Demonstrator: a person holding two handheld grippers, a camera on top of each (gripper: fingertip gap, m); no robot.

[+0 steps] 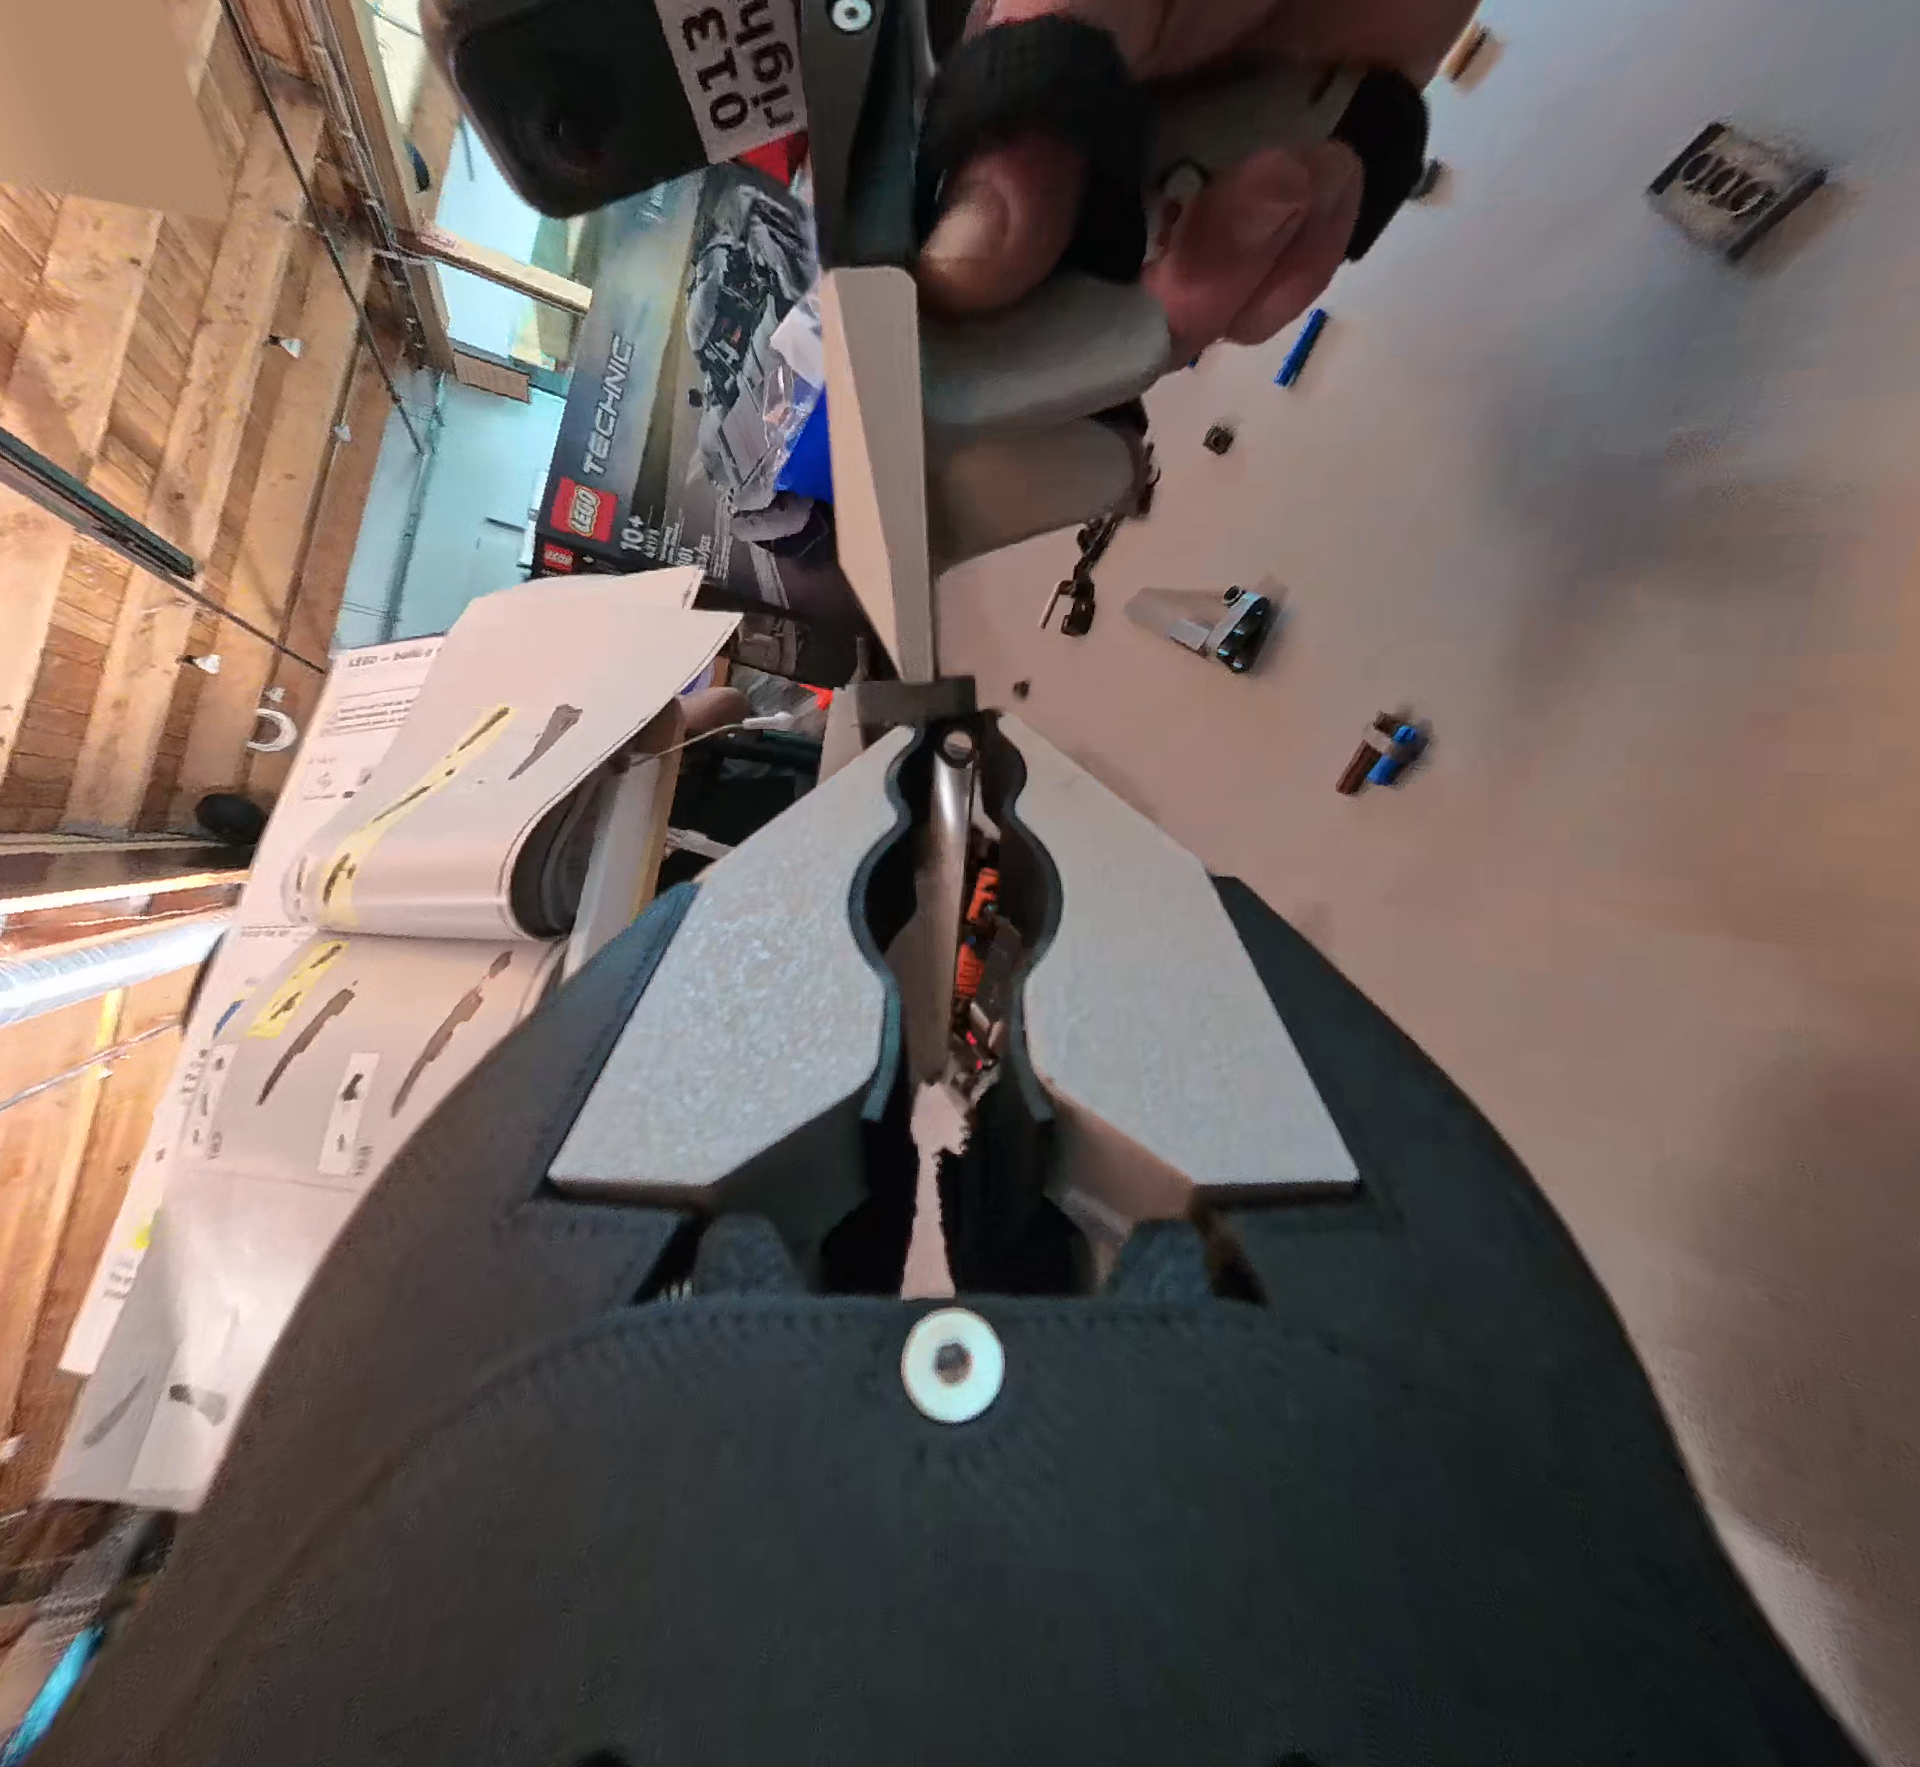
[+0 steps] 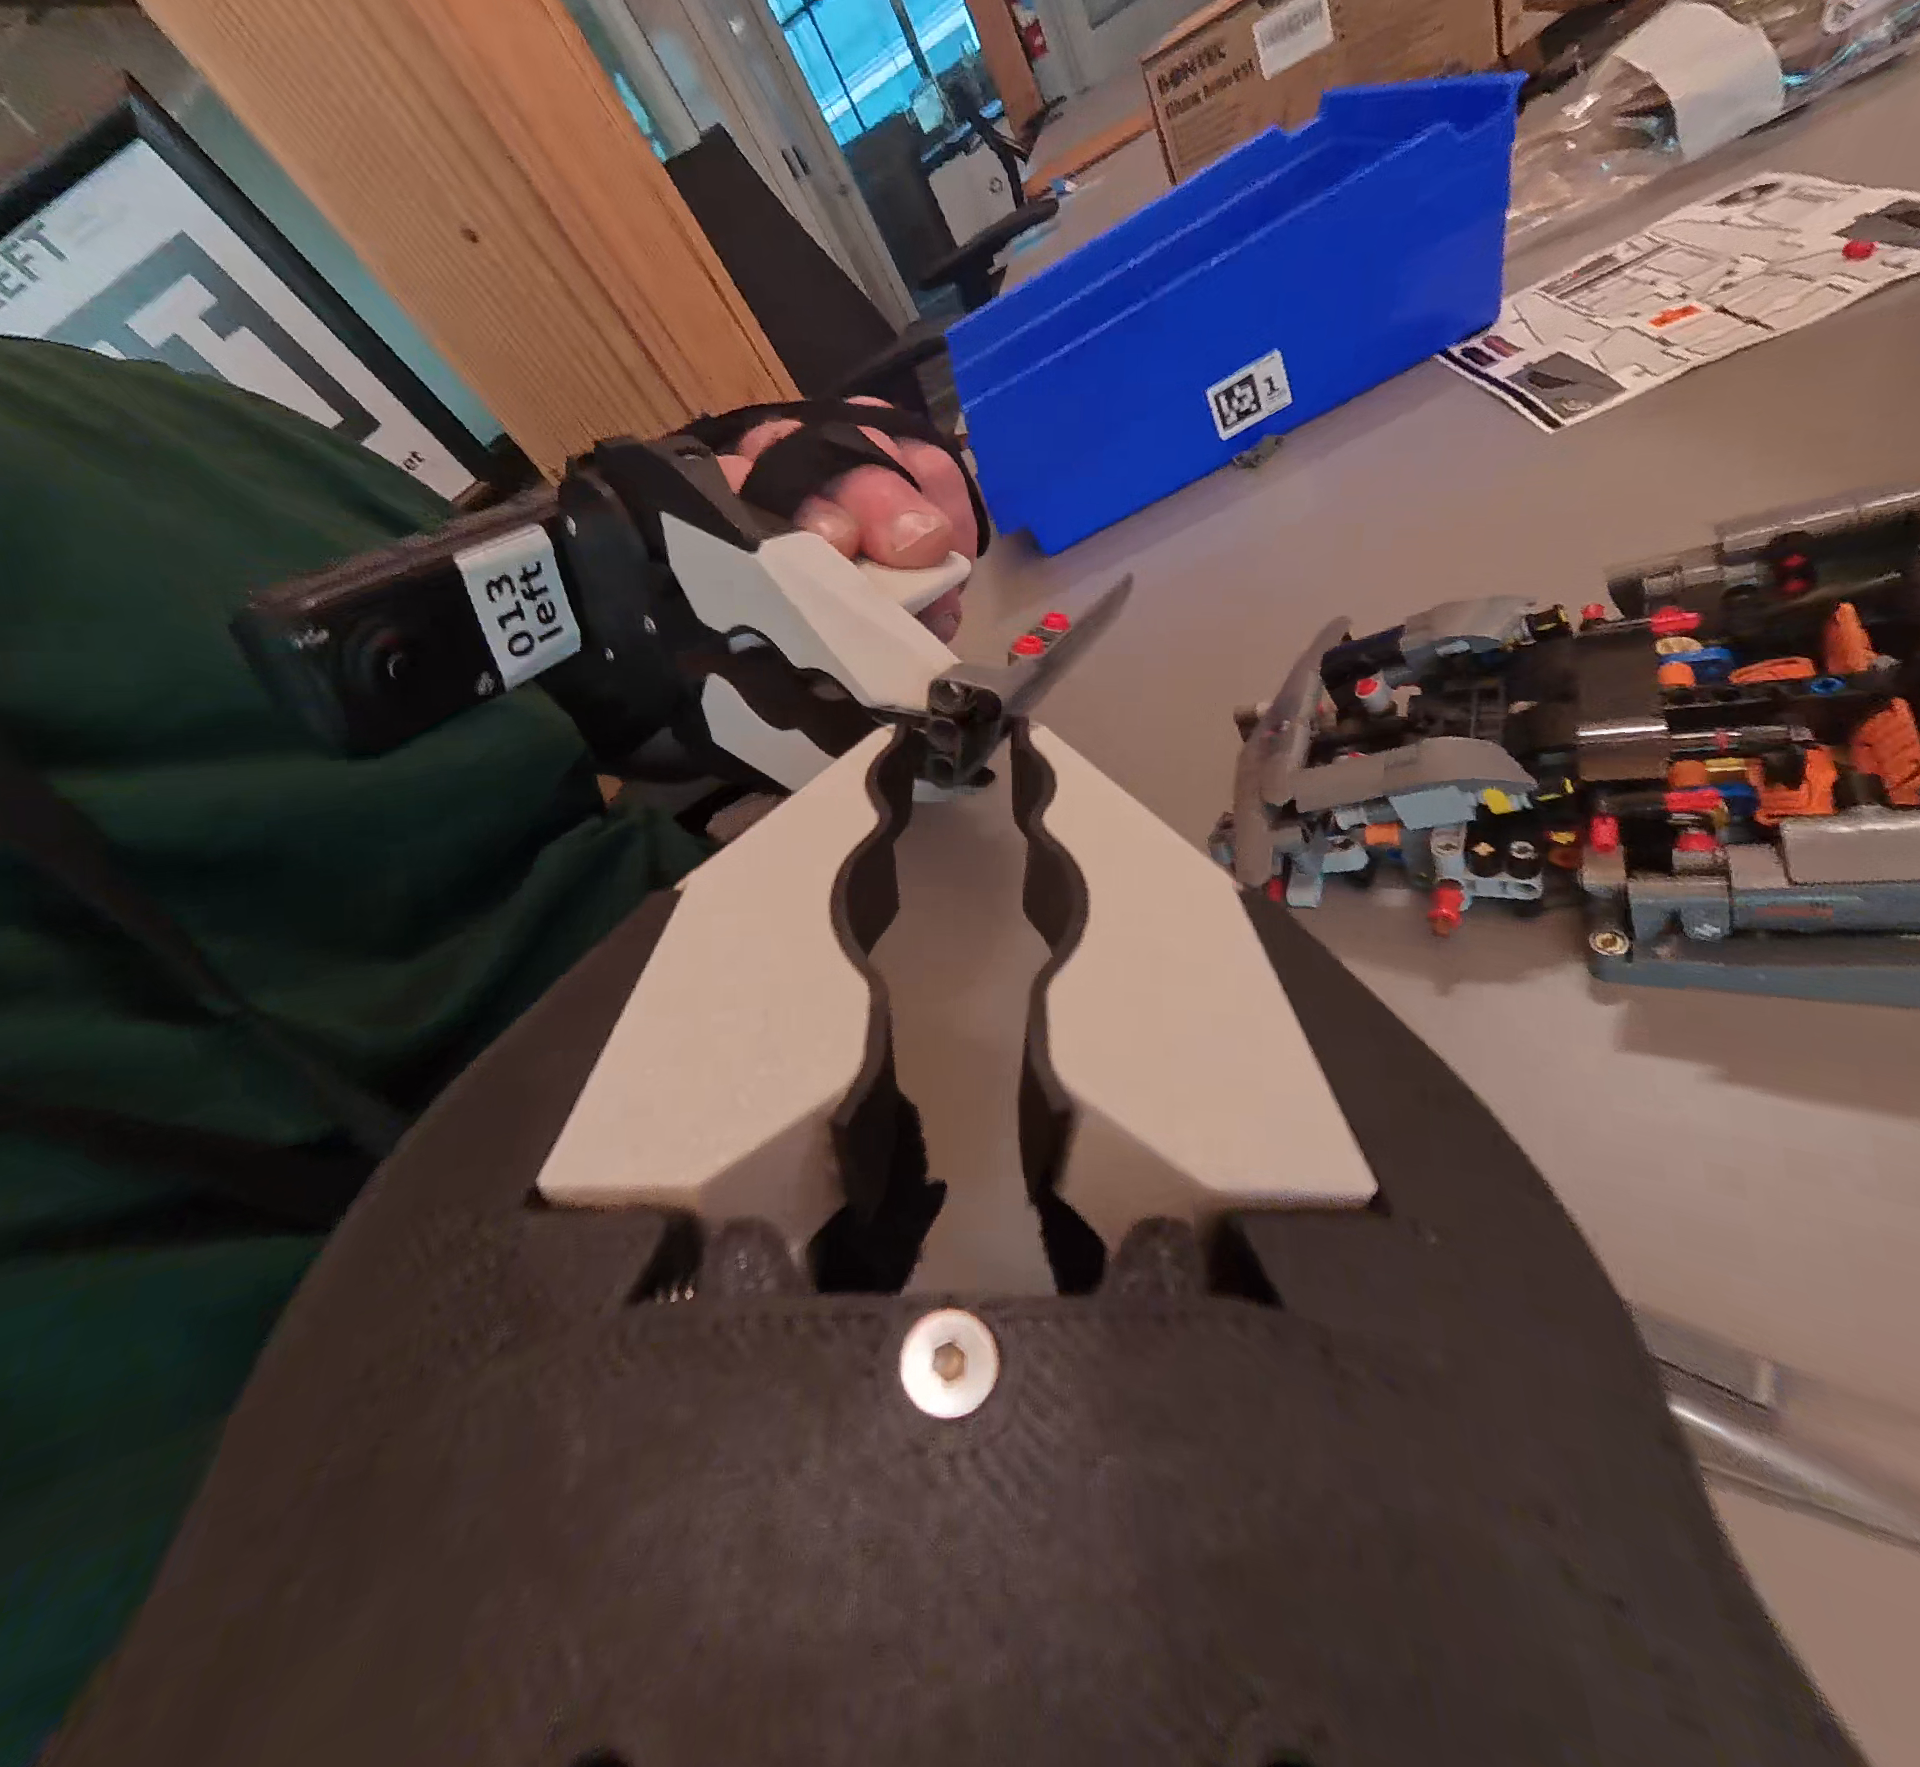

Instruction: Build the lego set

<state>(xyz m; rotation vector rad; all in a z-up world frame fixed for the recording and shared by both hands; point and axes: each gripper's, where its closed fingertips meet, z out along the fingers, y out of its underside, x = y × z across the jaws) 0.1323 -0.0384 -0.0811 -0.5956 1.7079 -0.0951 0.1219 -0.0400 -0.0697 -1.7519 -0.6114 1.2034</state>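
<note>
My left gripper (image 1: 954,732) is shut on a thin dark grey panel piece (image 1: 940,870), held edge-on between its jaws. In the right wrist view the left gripper (image 2: 923,694) comes in from the left and the panel (image 2: 1070,642) sticks out up and to the right. My right gripper (image 2: 958,753) is shut on a small black beam with holes (image 2: 958,728), which touches the panel's end. In the left wrist view the right gripper (image 1: 914,668) comes down from above with the black beam (image 1: 920,694) at its tips. Both are held above the table. The partly built car (image 2: 1610,782) lies to the right.
A blue bin (image 2: 1247,315) stands behind the car, with printed sheets (image 2: 1714,283) and a cardboard box (image 2: 1340,24) beyond. An open instruction booklet (image 1: 416,834) and the set's box (image 1: 665,429) are nearby. Loose pieces (image 1: 1216,626) are scattered on the table, with red pins (image 2: 1039,631) near the grippers.
</note>
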